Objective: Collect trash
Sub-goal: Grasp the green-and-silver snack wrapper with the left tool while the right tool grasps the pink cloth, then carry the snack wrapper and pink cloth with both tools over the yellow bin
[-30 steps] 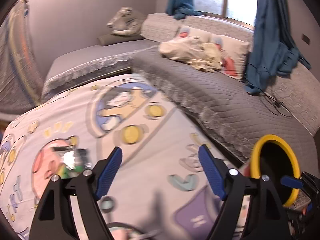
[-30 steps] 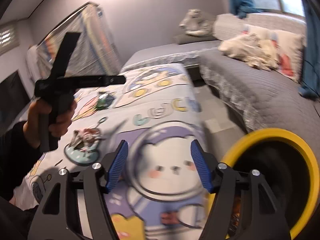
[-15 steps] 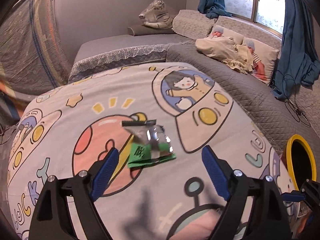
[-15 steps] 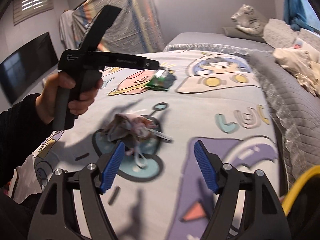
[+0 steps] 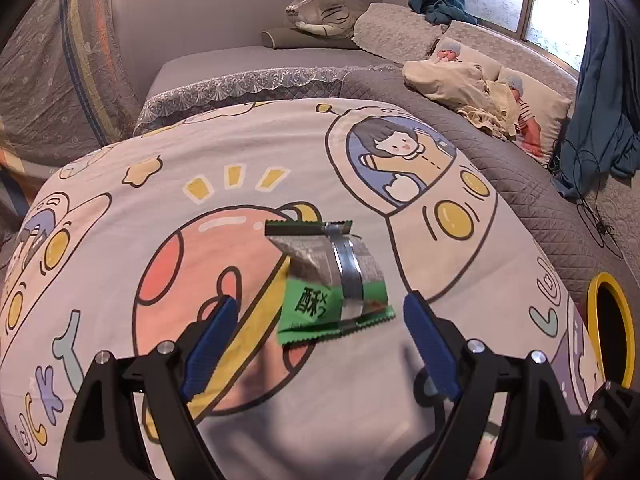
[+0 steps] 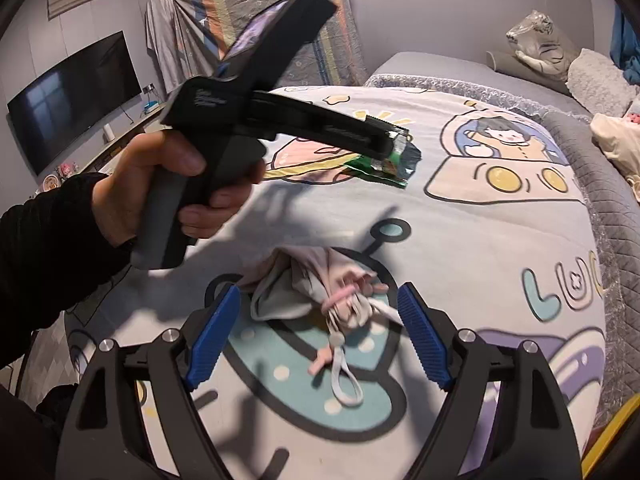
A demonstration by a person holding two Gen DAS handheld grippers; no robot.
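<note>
A green and silver snack wrapper (image 5: pixel 328 280) lies on the cartoon-print bedspread (image 5: pixel 200 184). My left gripper (image 5: pixel 320 344) is open, its blue pads just short of the wrapper on either side. The wrapper also shows in the right wrist view (image 6: pixel 390 162), at the tip of the left gripper. A crumpled face mask with ear loops (image 6: pixel 328 296) lies on the spread. My right gripper (image 6: pixel 318 340) is open and hovers just before it. A yellow-rimmed black bin (image 5: pixel 610 328) stands at the bed's right edge.
A grey quilted sofa (image 5: pixel 520 184) with pillows and a cream blanket runs along the right. A plush tiger (image 5: pixel 320 6) sits at the far end. A TV (image 6: pixel 76 96) hangs on the left wall. A hand (image 6: pixel 160 184) holds the left gripper.
Both grippers swung away from the bin toward the bed. The left gripper closed in on the wrapper. The right gripper closed in on the mask.
</note>
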